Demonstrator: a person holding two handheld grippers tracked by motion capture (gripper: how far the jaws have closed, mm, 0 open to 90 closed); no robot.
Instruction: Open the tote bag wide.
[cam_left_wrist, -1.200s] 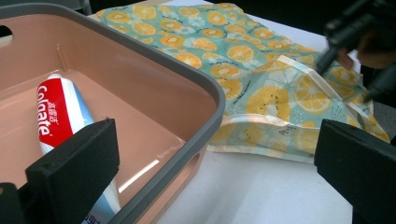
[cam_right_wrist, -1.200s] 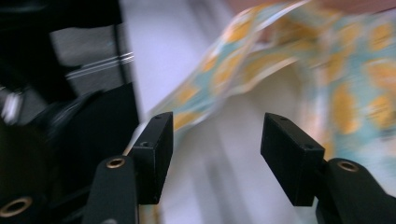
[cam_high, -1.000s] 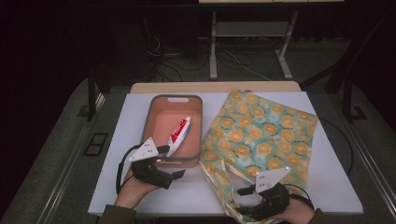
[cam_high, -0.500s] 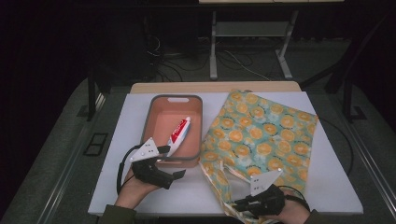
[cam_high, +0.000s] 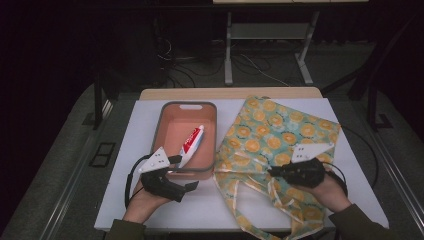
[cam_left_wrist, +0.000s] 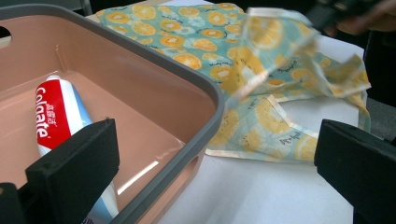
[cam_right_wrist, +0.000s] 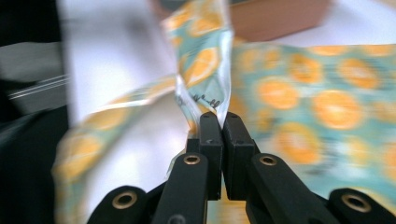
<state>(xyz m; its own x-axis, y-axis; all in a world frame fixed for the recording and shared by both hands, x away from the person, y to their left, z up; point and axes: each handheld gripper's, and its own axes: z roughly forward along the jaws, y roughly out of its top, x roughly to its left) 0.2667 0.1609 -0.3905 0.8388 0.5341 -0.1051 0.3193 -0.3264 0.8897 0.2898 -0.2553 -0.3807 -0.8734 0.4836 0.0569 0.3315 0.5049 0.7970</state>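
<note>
Clamping the orange-print tote bag's (cam_high: 280, 142) handle strap (cam_right_wrist: 205, 88), your right hand-held gripper (cam_high: 274, 172) has the bag lying toward twelve o'clock on the bench (cam_high: 145, 130), while your left hand-held gripper (cam_high: 192, 186) idles wide open.

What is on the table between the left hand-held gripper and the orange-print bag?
In the high view, bare white table lies between the left hand-held gripper and the orange-print bag. The pink tray sits just beyond.
</note>
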